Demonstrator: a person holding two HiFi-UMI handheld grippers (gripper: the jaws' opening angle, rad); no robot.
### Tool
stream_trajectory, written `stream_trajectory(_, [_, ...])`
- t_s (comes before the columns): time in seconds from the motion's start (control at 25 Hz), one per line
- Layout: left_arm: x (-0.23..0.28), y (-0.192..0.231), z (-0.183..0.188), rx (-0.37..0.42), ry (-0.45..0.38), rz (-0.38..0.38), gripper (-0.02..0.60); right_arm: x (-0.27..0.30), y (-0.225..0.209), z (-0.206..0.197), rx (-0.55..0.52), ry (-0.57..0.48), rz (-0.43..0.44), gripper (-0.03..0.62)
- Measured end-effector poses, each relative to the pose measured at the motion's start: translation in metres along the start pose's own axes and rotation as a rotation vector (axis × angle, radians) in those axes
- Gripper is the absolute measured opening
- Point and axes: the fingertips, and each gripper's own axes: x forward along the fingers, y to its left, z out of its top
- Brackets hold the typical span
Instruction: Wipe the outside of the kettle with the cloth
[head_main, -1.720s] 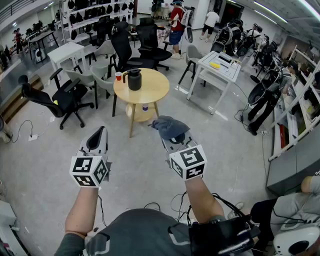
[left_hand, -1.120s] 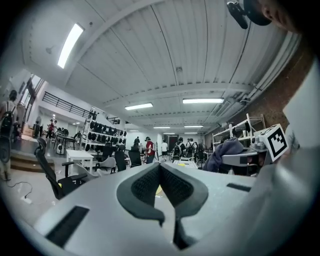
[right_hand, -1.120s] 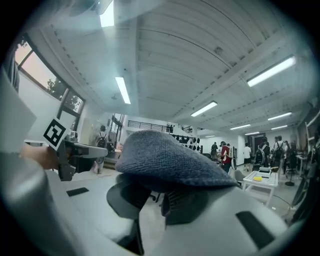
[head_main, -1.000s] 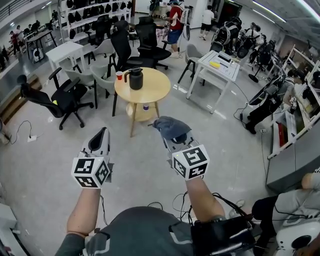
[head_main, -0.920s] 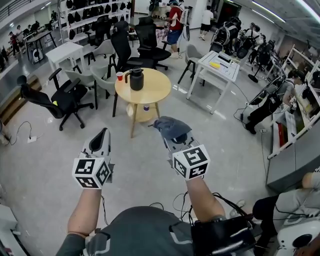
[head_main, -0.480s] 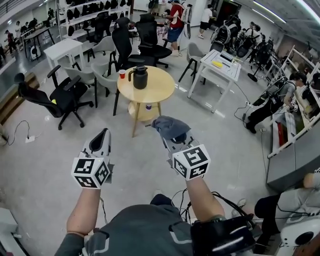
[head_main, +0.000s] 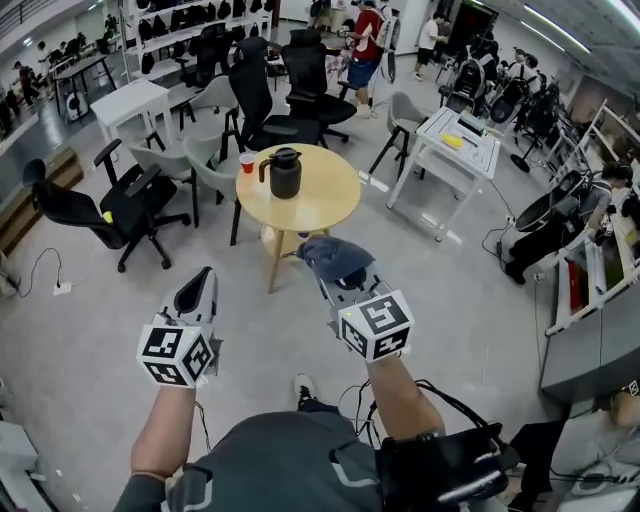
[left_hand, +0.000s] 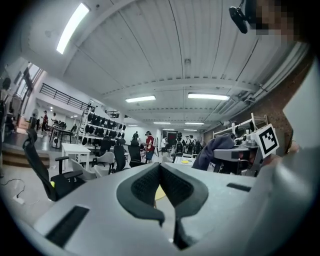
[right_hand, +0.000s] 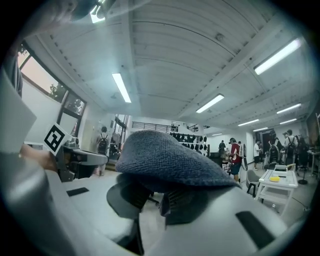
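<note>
A black kettle (head_main: 285, 173) stands on a round wooden table (head_main: 320, 200) a few steps ahead of me, beside a small red cup (head_main: 247, 162). My right gripper (head_main: 330, 268) is held at waist height, short of the table, shut on a grey-blue cloth (head_main: 335, 256) that drapes over its jaws. In the right gripper view the cloth (right_hand: 167, 160) covers the tips of my right gripper (right_hand: 155, 194). My left gripper (head_main: 203, 280) is level with it to the left, shut and holding nothing. The pads of the left gripper (left_hand: 160, 167) meet at the tip.
Black office chairs (head_main: 110, 205) stand left of and behind the round table. White desks (head_main: 455, 145) (head_main: 135, 100) flank it. People (head_main: 365, 45) stand at the back, shelving (head_main: 590, 270) lines the right, and a cable (head_main: 40, 275) lies on the floor at left.
The table and kettle have come nearer and lower in the head view as I walk forward; a shoe now shows below. Both grippers keep their pose, the cloth still held.
</note>
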Motion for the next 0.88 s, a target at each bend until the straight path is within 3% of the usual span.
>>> stream_trajectory(0.6, [0.207, -0.010, 0.010, 0.020, 0.032, -0.012, 0.009, 0.077, -0.176, -0.026, 0.005, 0.018, 0.028, 0.086])
stream_trajectory(0.88, [0.261, 0.015, 0.001, 0.033, 0.064, -0.040, 0.009, 0.121, -0.207, -0.042, 0.042, 0.032, 0.022, 0.084])
